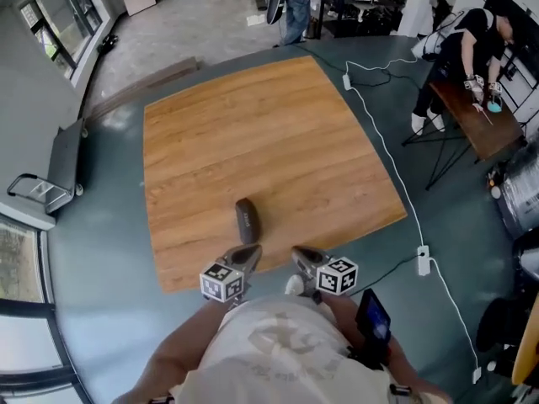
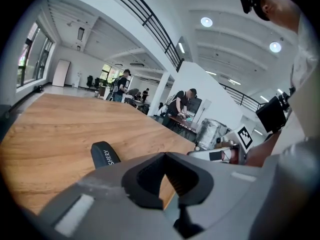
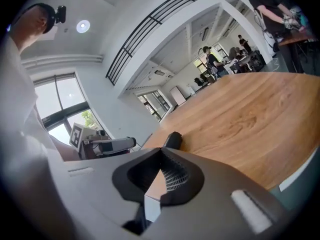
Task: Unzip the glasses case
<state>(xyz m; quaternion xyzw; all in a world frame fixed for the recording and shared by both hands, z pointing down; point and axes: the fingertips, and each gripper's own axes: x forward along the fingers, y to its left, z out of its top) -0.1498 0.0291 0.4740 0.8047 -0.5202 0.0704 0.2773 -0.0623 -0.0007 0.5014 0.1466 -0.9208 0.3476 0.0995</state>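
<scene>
Two grippers are seen at the near edge of the wooden table (image 1: pixel 253 124): the left gripper (image 1: pixel 249 252) and the right gripper (image 1: pixel 301 256), each with its jaws pressed together on nothing. The glasses case (image 1: pixel 247 220) lies flat on the wood just beyond the left gripper's tips, touched by neither, its long axis pointing away from the person.

The case is judged to be a light, semi-rigid shell with a smooth dark skin. On bare wood it would probably slide if only the zip were pulled, so it is best pinned across its body by one gripper while the pull tab is pinched by the other. A moderate squeeze should be enough, since a shell of this kind may dent under a hard one. The zip and its tab cannot be made out in any view; the tab is perhaps at one rounded end.

Wide bare wood is left behind the case and to both sides, so room is given for a long zip stroke. Only the near edge needs to be minded: a drag toward the person could carry the case off it.
</scene>
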